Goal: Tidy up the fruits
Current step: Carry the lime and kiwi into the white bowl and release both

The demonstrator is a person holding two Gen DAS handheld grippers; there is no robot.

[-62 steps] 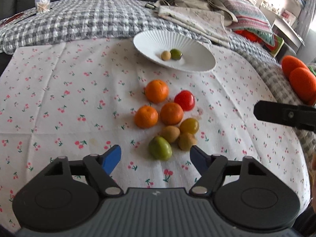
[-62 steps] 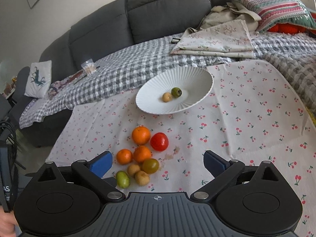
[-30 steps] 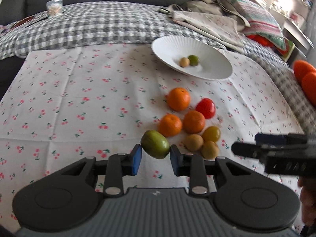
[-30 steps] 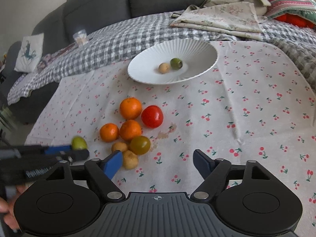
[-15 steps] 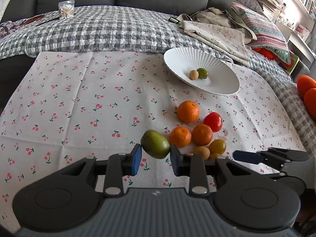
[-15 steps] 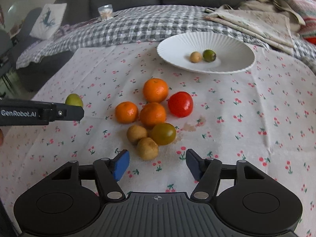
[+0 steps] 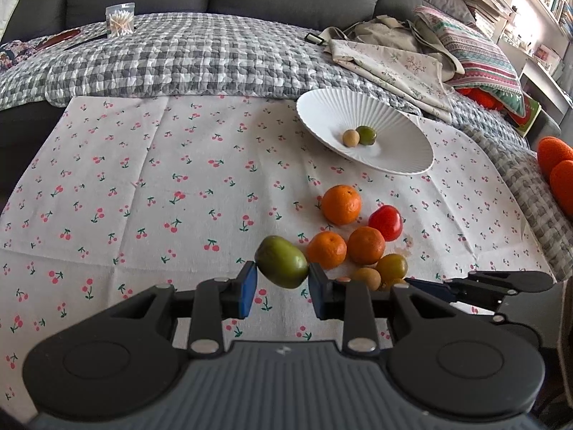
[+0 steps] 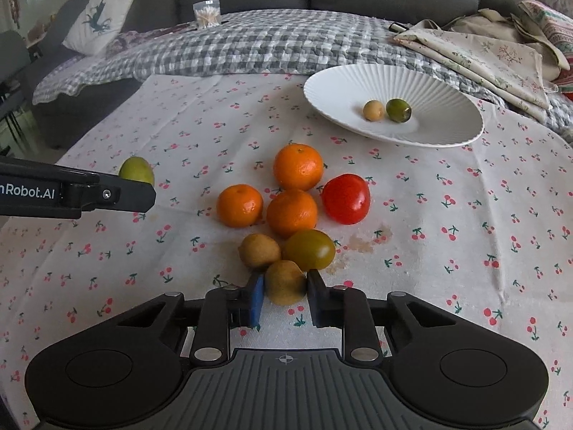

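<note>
My left gripper is shut on a green fruit, held above the cherry-print cloth. My right gripper is shut on a small brown fruit that rests on the cloth at the near end of the pile. Beside it lie another brown fruit, an olive-green tomato, three mandarins and a red tomato. The white ribbed plate at the back right holds a small tan fruit and a green one. The left gripper shows at the left of the right wrist view.
A grey checked quilt covers the sofa behind the cloth, with a clear box of cotton swabs on it. Folded floral fabric and a striped cushion lie at the back right. Orange knitted objects sit at the right edge.
My right gripper has come in closer to the pile and its jaws have shut on the near brown fruit. The left gripper keeps the green fruit and has barely moved.
</note>
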